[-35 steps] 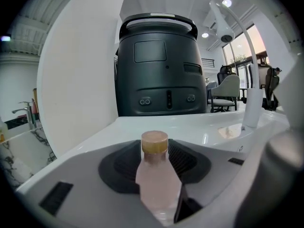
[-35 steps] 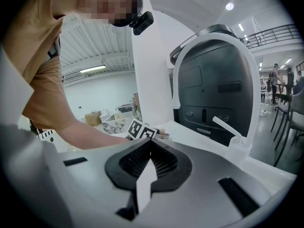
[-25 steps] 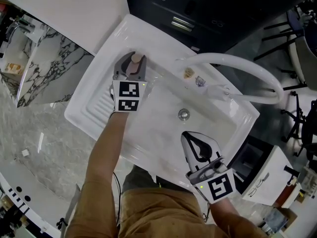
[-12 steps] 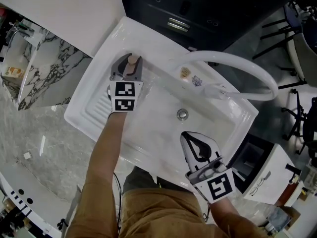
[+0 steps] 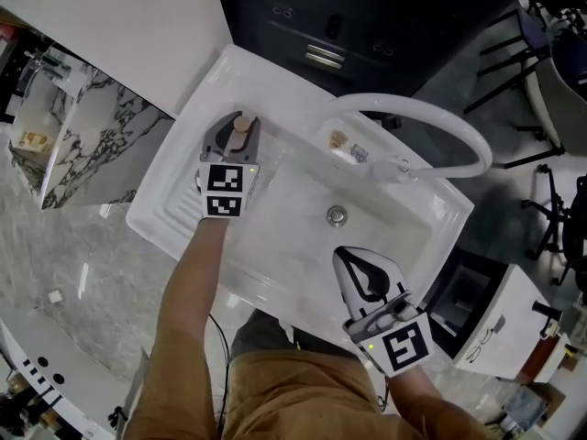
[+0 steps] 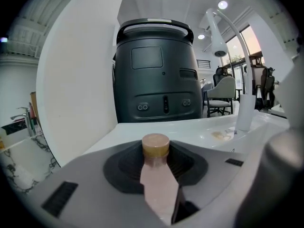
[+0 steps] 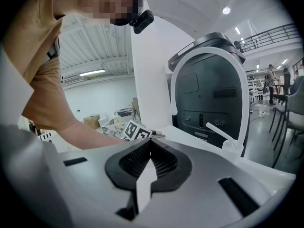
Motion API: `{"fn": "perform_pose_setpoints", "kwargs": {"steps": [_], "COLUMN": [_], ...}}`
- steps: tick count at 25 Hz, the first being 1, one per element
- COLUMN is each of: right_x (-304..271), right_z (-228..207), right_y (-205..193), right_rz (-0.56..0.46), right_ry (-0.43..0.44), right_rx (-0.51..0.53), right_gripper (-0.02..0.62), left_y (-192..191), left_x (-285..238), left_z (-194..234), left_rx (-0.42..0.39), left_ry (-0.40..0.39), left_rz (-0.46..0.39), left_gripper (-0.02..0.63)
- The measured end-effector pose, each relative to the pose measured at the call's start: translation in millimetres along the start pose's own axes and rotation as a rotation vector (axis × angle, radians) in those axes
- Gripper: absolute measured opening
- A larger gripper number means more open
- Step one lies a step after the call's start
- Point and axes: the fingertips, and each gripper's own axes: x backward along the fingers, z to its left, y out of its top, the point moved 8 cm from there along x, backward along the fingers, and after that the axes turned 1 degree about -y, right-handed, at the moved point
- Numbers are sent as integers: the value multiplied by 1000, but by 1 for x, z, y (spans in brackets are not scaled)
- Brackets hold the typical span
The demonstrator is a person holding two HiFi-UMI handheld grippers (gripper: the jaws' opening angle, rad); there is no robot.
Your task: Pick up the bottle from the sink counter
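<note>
A small pinkish bottle [image 5: 240,126] with a tan cap stands upright at the back left of the white sink counter [image 5: 174,200], beside the basin. My left gripper [image 5: 238,123] reaches over the ribbed drainboard and is shut on it, one jaw on each side. In the left gripper view the bottle [image 6: 156,175] fills the gap between the dark pads, cap toward the tips. Whether it still rests on the counter is unclear. My right gripper [image 5: 341,253] hovers over the sink's near rim, shut and holding nothing; in its own view my right gripper [image 7: 151,144] shows its pads meeting.
A tall white arched faucet [image 5: 431,117] with a lever [image 5: 401,166] spans the basin's far side; the drain [image 5: 337,214] lies mid-basin. A dark cabinet-like unit [image 6: 154,75] stands behind the sink, a white wall panel [image 5: 138,16] to its left. Marble counter [image 5: 83,145] lies further left.
The left gripper stays around the bottle, its jaws a little tighter on it. The right gripper has not moved; only the head view shifted slightly.
</note>
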Motion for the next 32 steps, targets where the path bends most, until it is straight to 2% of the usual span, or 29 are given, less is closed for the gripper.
{"fn": "perform_pose_setpoints", "kwargs": {"steps": [6,11,16,32], "right_x": [6,12,18,35], "right_z": [5,10,17,39], "right_y": [10,13,19,33], "right_rz": [-25,-35,-58,-71], "right_ry": [0,-6,-10,-27], "right_rx": [12,16,22,35], "right_gripper": [3,3,5,5], "left_y": [8,17,41,97], "left_x": [12,31,51,120], "left_z": [-9,-10,-17,-29], "left_rx": [-6,8,-30,-8], "left_ry": [-32,-29,-33,-82], "left_rz": [28,26,4,-76], "left_gripper": [129,129,129,129]}}
